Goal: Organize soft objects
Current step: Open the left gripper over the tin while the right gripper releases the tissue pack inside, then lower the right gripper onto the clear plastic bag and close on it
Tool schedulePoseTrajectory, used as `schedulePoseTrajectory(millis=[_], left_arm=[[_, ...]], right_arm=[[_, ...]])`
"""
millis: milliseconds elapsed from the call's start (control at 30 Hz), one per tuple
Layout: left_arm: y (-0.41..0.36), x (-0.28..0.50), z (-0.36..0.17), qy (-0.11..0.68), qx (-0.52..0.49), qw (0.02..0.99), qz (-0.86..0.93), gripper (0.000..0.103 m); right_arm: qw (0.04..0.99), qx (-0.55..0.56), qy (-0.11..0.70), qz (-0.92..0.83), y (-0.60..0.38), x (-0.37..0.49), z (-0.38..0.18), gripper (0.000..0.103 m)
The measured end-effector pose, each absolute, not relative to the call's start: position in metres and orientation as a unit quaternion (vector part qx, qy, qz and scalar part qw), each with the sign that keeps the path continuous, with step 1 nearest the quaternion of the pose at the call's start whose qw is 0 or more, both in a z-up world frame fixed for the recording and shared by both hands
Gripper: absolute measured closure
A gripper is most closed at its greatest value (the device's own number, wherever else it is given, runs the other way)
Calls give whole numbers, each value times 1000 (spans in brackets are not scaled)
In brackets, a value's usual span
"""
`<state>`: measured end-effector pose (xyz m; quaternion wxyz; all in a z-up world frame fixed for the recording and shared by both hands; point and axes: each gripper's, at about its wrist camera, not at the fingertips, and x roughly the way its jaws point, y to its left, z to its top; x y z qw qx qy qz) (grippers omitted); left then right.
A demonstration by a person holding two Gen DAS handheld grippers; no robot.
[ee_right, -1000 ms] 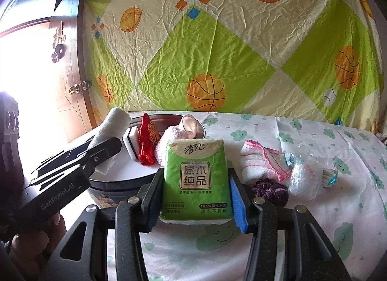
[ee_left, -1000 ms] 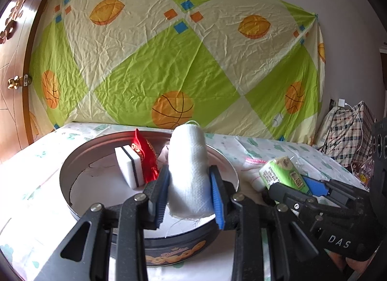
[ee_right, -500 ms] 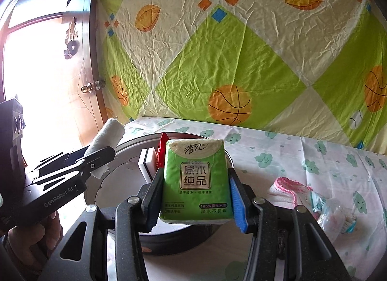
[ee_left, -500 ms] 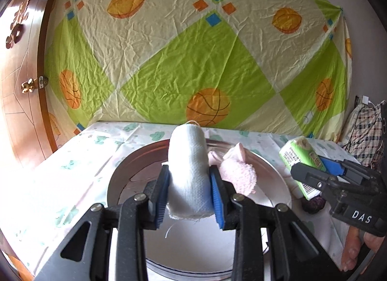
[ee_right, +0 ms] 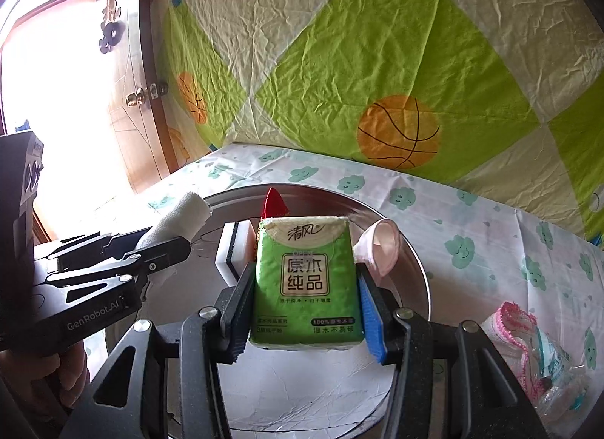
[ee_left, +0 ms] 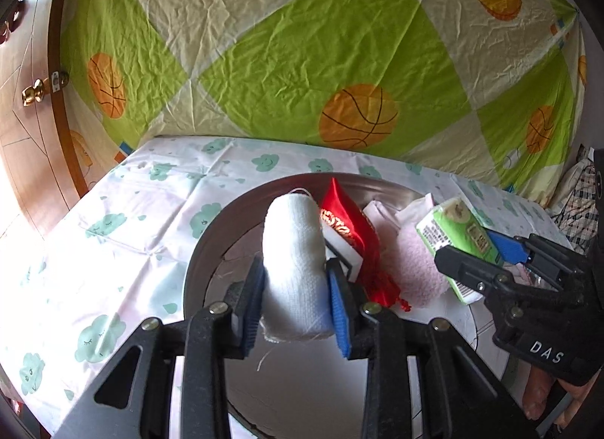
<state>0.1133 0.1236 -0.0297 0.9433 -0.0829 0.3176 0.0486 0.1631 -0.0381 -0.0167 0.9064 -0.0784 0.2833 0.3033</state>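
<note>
The left gripper (ee_left: 294, 288) is clamping a white cloth roll (ee_left: 296, 261) and the right gripper (ee_right: 305, 299) is clamping a green tissue pack (ee_right: 305, 276), both hanging over the round tin (ee_right: 411, 250), where a sponge (ee_right: 236, 250), a red pouch (ee_left: 355, 235) and a pink sock (ee_left: 415, 265) are already lying. A pink-edged cloth (ee_right: 509, 329) and a plastic packet (ee_right: 558, 363) are still waiting on the bed (ee_right: 472, 220) beside the tin's right rim. The tin's near half is lying bare, giving both loads room, though the grippers are crowding each other.
</note>
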Motion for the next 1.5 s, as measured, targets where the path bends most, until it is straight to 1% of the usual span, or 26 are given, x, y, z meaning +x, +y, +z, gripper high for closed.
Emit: schedulePoseTrajectory(millis=[300, 333, 400, 433, 467, 500, 533, 767, 967, 1000, 1067, 1233, 1300, 1500], left_arm=[[127, 117, -38, 330, -82, 939, 51, 71], [127, 117, -37, 329, -81, 939, 53, 71], [126, 115, -34, 323, -77, 941, 56, 68], [125, 113, -32, 319, -73, 943, 60, 55], [125, 111, -30, 313, -70, 945, 66, 36], [124, 108, -28, 306, -69, 947, 73, 28], [124, 105, -25, 297, -69, 949, 78, 23], [104, 87, -14, 273, -66, 957, 70, 23], [59, 76, -8, 252, -54, 965, 40, 23], [50, 75, -7, 248, -50, 967, 33, 22], [32, 72, -7, 241, -43, 969, 21, 15], [-12, 71, -9, 235, -24, 972, -10, 15], [-28, 74, -12, 237, -16, 971, -19, 12], [-63, 84, -19, 241, -4, 970, -40, 10]], right_arm=[[898, -78, 301, 310, -25, 167, -28, 51], [898, -77, 302, 311, -25, 167, -28, 49], [897, -75, 303, 313, -25, 166, -28, 41], [898, -75, 301, 311, -26, 165, -28, 33], [901, -74, 298, 308, -26, 165, -28, 28], [903, -71, 294, 305, -28, 164, -27, 27], [906, -68, 289, 301, -31, 162, -26, 26], [917, -47, 272, 289, -69, 143, -21, 26], [935, -40, 254, 245, -130, 122, -21, 26], [938, -39, 251, 236, -140, 119, -21, 26], [945, -39, 245, 214, -160, 115, -22, 26], [957, -24, 239, 161, -208, 112, -25, 26], [959, -12, 242, 146, -224, 113, -28, 26], [958, -4, 259, 119, -248, 122, -38, 26]])
